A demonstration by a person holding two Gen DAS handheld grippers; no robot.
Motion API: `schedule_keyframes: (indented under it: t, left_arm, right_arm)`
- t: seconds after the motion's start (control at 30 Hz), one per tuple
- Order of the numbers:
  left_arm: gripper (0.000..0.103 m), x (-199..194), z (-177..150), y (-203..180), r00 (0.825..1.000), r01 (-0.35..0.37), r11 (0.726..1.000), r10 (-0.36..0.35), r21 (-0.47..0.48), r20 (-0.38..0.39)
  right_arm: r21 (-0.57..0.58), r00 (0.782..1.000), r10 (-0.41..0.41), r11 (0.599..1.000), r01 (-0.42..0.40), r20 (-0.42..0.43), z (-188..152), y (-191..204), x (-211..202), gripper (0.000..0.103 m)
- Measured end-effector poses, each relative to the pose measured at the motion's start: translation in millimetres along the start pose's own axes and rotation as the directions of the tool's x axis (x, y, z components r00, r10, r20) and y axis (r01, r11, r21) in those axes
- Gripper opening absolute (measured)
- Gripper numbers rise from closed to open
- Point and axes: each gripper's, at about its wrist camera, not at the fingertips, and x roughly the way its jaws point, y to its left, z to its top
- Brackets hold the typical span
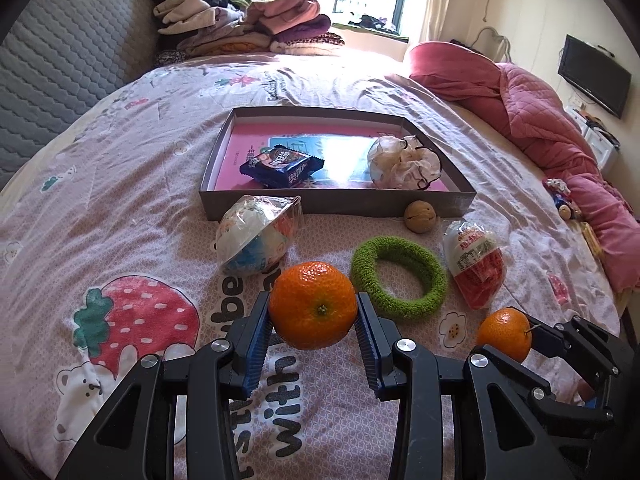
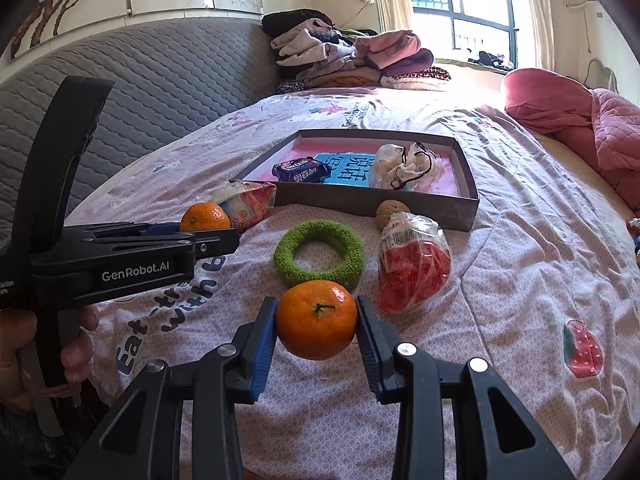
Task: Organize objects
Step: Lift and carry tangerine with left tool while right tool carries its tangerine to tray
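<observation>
- Your left hand-held gripper (image 1: 314,322) is clamped on a round orange mandarin (image 1: 313,305), the blue ribbed pads pressing both its sides, and the fruit is held clear above the patterned pink bedsheet (image 1: 120,216).
- Your right hand-held gripper (image 2: 317,322) grips a second orange mandarin with a short green stem (image 2: 317,319) in the same way, also off the sheet.
- In the left wrist view that second mandarin shows at the lower right, in the other gripper's black fingers; in the right wrist view your hand (image 2: 44,344) shows at the left edge, around the black handle.
- A fuzzy green fabric ring (image 1: 398,276) lies flat on the bed just beyond both fruits.
- To the ring's right lies a clear-wrapped red and white snack packet (image 1: 476,264); to its left, a clear-wrapped white and blue bundle (image 1: 256,240), touching the front wall of the box.
- A small brown walnut (image 1: 419,217) sits against that same front wall.
- The shallow grey cardboard box with a pink floor (image 1: 336,204) holds a dark blue biscuit packet (image 1: 282,166) at left and a crumpled clear plastic bag with black cord (image 1: 404,162) at right.
</observation>
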Motion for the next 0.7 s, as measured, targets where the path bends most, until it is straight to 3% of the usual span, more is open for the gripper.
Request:
schedule_keyframes:
  t: [0.7]
  left_arm:
    - [0.041, -44, 0, -10, 0.998, 0.006, 1.0, -0.006, 0.011, 0.067]
  right_arm:
    - [0.005, 0.995, -0.02, 1.0, 0.019, 0.097, 21, 2, -32, 0.039]
